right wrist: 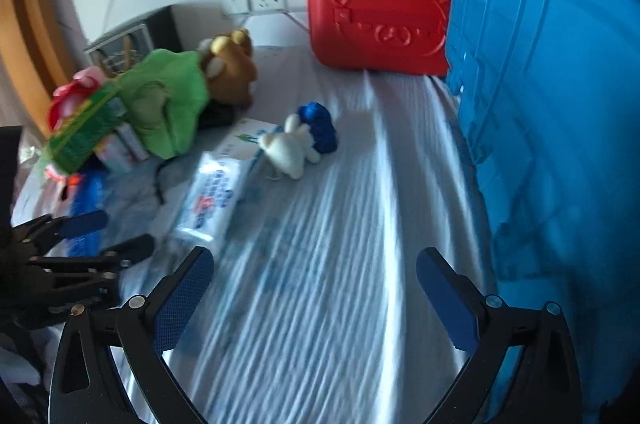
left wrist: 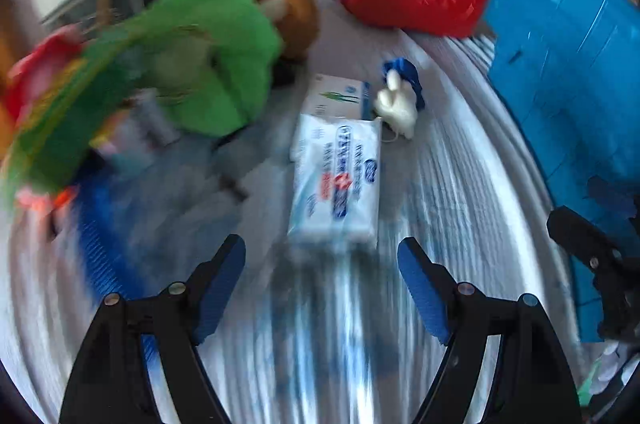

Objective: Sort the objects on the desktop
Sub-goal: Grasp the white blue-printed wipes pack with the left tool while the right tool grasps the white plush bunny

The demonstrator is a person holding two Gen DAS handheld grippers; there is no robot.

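Hovering empty with jaws spread, the left gripper (left wrist: 322, 256) faces the wipes pack (left wrist: 336, 179) just ahead on the striped cloth (left wrist: 440, 191). The right gripper (right wrist: 314, 270), also spread and empty, hangs beside the blue bin (right wrist: 552, 103). Risk: closing on the pack may snag the box (left wrist: 340, 95) or plush bunny (left wrist: 394, 107) touching its far end.

We count one red suitcase (right wrist: 380, 19) at twelve o'clock, one blue crate (right wrist: 552, 111) at three, two plush toys: bear (right wrist: 232, 71), rabbit (right wrist: 290, 151), and one wipes pack (right wrist: 212, 199).
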